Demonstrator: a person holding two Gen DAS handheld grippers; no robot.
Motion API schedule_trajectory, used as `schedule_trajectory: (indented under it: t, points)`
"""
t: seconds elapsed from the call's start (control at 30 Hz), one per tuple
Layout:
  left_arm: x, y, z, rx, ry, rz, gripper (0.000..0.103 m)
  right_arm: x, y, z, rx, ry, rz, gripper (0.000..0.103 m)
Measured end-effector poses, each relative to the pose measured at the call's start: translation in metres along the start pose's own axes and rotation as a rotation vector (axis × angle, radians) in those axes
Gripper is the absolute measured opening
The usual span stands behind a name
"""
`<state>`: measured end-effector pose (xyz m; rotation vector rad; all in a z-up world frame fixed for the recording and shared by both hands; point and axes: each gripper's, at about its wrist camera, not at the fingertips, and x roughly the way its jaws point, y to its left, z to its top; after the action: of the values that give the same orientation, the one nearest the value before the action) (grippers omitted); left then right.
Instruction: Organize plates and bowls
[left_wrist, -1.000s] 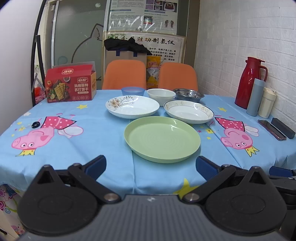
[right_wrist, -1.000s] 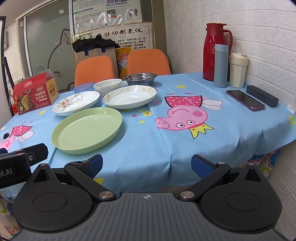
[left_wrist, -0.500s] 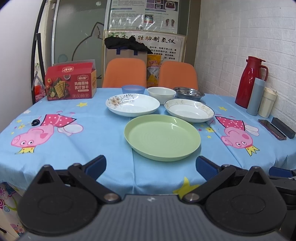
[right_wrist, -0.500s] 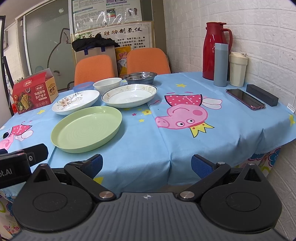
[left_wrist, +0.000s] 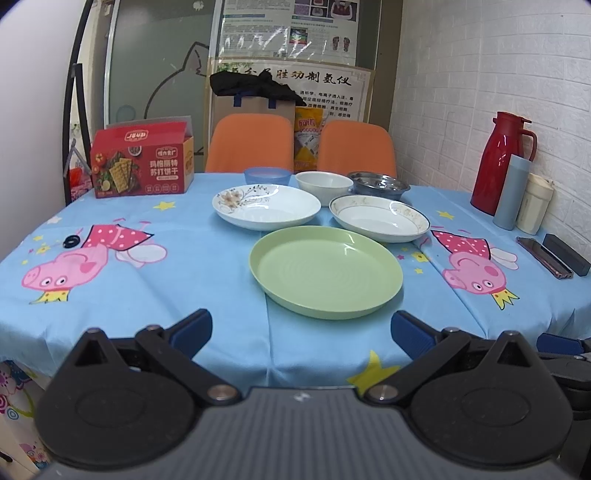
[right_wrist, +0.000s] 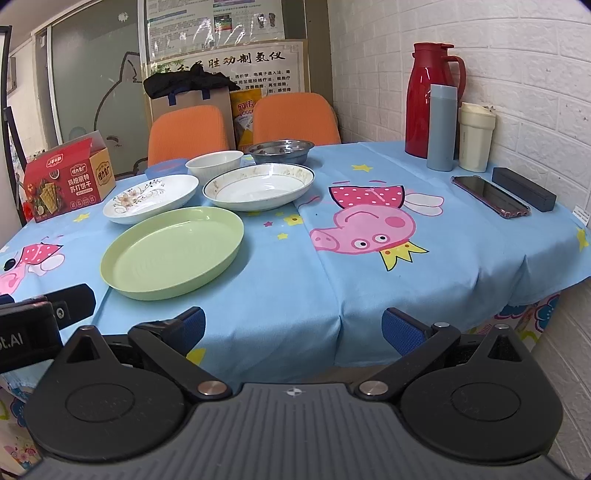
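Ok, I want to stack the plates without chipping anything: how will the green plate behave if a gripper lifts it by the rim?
The green plate looks like matte plastic, so it is probably light and unlikely to chip. Its raised rim gives the fingers an edge to pinch, though the wide, shallow shape may tilt when held from one side. On the tablecloth it may drag the fabric if pushed.

White brick wall (left_wrist: 498, 55), orange chairs (left_wrist: 249, 142).

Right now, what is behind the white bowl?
Behind the white bowl stand two orange chairs and a yellow bag between them. The bowl hides the bag's bottom.
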<state>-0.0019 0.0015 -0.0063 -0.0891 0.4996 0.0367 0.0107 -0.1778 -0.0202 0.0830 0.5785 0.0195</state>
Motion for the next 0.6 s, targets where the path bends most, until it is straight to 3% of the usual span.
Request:
schedule_trajectory:
  t: [0.4,0.6]
  points:
    - [0.008,0.012,0.003,-0.021,0.001,0.002,0.103,0.0,0.007,-0.001,-0.028,0.0,0.015,0.103]
    - [0.033,0.019,0.009,-0.035,0.049,0.023,0.103,0.011,0.011,0.004,-0.045,0.007,0.019,0.103]
